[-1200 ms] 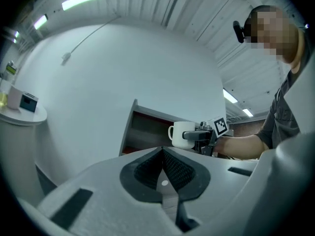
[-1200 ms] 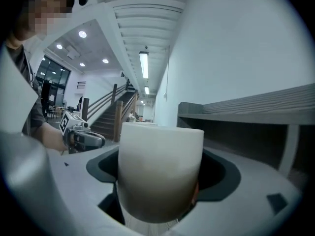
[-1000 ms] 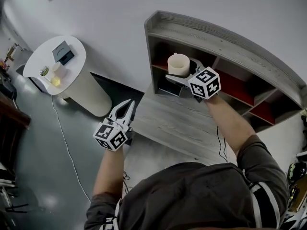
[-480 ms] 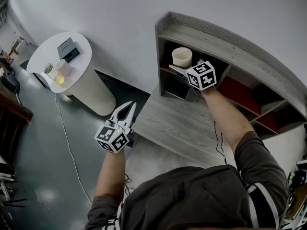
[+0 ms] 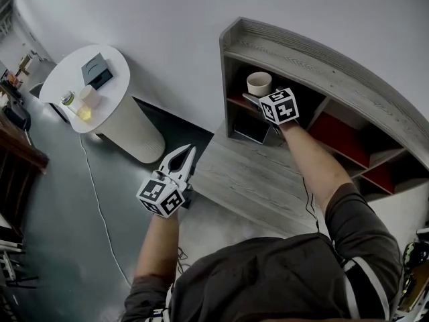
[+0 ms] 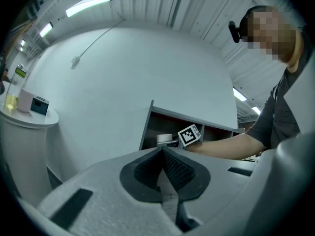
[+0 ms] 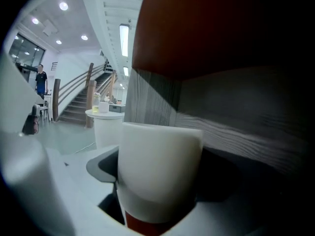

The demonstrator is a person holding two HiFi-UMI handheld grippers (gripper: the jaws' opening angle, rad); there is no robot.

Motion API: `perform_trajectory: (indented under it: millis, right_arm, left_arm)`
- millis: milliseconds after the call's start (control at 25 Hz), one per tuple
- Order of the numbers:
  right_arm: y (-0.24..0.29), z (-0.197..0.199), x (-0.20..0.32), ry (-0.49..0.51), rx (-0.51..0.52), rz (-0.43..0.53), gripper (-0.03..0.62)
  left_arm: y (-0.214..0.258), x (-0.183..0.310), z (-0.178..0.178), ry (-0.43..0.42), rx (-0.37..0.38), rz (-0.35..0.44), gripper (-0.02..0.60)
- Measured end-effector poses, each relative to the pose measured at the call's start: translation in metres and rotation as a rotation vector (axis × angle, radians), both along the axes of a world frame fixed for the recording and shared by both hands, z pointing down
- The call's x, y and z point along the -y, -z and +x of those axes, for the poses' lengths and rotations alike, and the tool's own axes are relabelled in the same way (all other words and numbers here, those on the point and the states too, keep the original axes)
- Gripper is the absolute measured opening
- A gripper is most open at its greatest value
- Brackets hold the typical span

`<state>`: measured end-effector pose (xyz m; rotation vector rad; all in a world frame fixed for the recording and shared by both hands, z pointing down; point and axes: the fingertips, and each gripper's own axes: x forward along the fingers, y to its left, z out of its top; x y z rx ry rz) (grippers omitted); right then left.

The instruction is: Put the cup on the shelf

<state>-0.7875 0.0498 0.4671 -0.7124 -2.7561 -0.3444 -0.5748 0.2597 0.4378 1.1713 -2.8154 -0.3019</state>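
White wall stood behind the shelf, grey boards with red floors. The cup was upright in the upper compartment at the shelf's left end, near the front edge, clamped low down by the right gripper. The left gripper hung well apart, off the shelf's front left corner, its jaws pressed together on nothing.

If let go too early, the cup would likely drop and tip, perhaps rolling off the front edge. A tilted hand could knock its rim on the board above or the left wall. Jaws drawn back half-opened might drag it out.

The jaws hid the cup's base, so contact with the red floor could not be judged. The compartment's back was dark, and a flat dark thing below stayed unclear.
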Motion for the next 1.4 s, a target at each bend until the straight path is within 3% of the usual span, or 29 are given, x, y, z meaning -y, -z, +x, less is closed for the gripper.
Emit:
perform_trajectory:
  millis: [320, 600, 800, 1200, 1400]
  right_arm:
    - [-0.023, -0.004, 0.011, -0.049, -0.124, -0.013, 0.439]
    - [-0.022, -0.002, 0.013, -0.068, -0.122, 0.009, 0.445]
    - [-0.007, 0.006, 0.023, -0.108, -0.06, 0.027, 0.492]
    - [0.028, 0.075, 0.033, -0.139, -0.008, -0.062, 0.485]
    - [0.046, 0.125, 0.044, -0.092, -0.002, -0.118, 0.418]
  left_arm:
    - [-0.007, -0.003, -0.004, -0.003, -0.017, 0.008, -0.002]
    - [-0.007, 0.002, -0.005, -0.027, -0.016, 0.018, -0.002]
    - [-0.005, 0.007, -0.005, -0.048, -0.006, 0.019, -0.002]
    - [0.009, 0.062, 0.005, -0.179, 0.027, 0.017, -0.002]
    - [0.023, 0.105, 0.017, -0.276, 0.046, 0.025, -0.002]
